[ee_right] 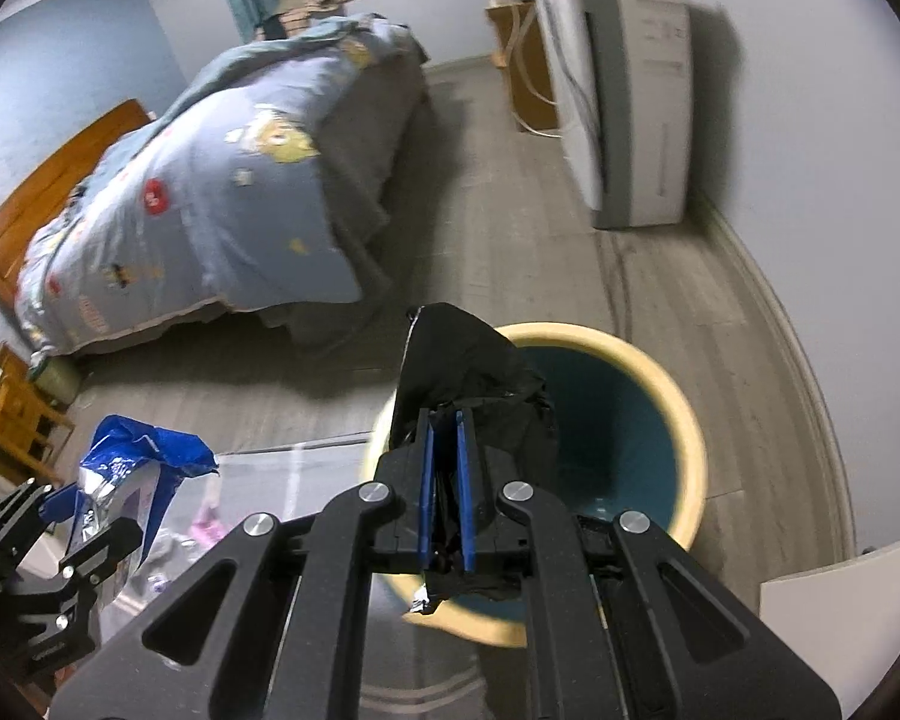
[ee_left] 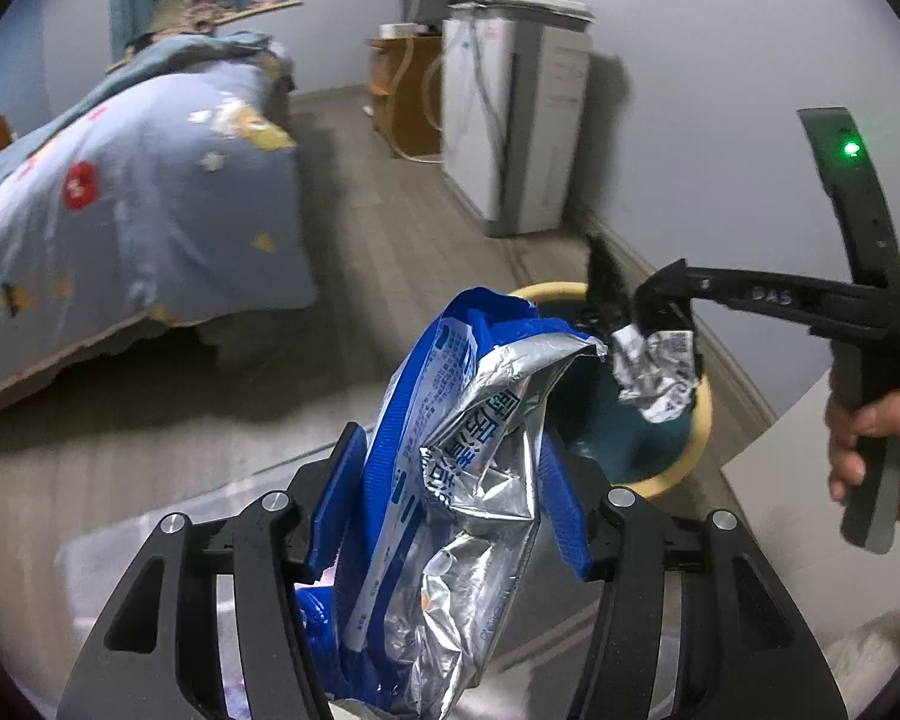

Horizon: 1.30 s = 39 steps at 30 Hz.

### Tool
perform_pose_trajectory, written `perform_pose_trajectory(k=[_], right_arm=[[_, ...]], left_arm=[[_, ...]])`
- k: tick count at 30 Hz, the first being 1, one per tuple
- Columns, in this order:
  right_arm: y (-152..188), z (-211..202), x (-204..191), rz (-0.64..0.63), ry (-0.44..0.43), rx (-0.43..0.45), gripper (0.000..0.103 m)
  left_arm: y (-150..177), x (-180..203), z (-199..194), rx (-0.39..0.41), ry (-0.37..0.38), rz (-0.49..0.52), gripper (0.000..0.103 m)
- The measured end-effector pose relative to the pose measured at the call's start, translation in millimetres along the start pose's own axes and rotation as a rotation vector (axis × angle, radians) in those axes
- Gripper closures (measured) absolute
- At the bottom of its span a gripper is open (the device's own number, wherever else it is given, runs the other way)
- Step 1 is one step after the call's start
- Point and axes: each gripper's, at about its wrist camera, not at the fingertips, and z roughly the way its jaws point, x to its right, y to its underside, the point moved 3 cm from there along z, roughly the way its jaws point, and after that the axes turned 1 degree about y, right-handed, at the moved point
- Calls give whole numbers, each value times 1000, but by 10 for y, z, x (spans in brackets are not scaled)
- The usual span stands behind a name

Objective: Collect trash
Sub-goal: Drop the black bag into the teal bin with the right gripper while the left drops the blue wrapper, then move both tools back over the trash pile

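My left gripper (ee_left: 450, 480) is shut on a blue and silver foil bag (ee_left: 480, 414), whose torn top stands up between the blue pads. In the right wrist view that gripper (ee_right: 84, 510) and the foil bag (ee_right: 132, 462) sit at the lower left. My right gripper (ee_right: 447, 426) is shut on a crumpled black wrapper (ee_right: 468, 360) with a silver inside. It hangs over the near rim of a round bin (ee_right: 687, 420), cream outside and teal inside. From the left wrist view the right gripper (ee_left: 654, 300) holds the wrapper (ee_left: 654, 372) above the bin (ee_left: 699, 426).
A bed with a blue patterned duvet (ee_right: 222, 192) fills the left. A white appliance (ee_right: 636, 90) and a wooden cabinet (ee_right: 522, 60) stand by the far wall. A person's hand (ee_left: 864, 438) grips the right handle. A clear plastic box (ee_right: 258, 498) lies below the grippers.
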Motion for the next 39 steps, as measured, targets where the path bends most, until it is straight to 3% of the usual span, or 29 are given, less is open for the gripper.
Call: perform_pose_trajectory(k=[8, 17, 21, 24, 26, 28, 30, 34, 36, 39], right_arm=[[102, 292, 513, 103, 34, -60, 96], [203, 423, 676, 168, 11, -94, 96], [232, 456, 718, 184, 20, -114, 95], [238, 464, 765, 201, 31, -118, 94], [235, 455, 801, 219, 43, -116, 84], [236, 442, 825, 234, 48, -114, 59], [225, 409, 827, 240, 61, -107, 49], [214, 315, 775, 252, 76, -95, 12], [197, 272, 703, 246, 74, -89, 5], [169, 207, 524, 196, 89, -86, 6]], left_arm=[[-210, 479, 576, -24, 73, 94, 45], [-321, 740, 1159, -69, 65, 140, 44], [-353, 766, 1192, -45, 34, 131, 29], [-368, 728, 1174, -30, 43, 107, 25], [-357, 692, 1152, -33, 36, 99, 25], [-344, 644, 1104, -32, 29, 93, 24], [-306, 574, 1024, -27, 22, 83, 19], [-225, 351, 841, -17, 1, 31, 12], [-163, 183, 695, -16, -18, -13, 10], [-76, -94, 404, -3, -49, -57, 9]])
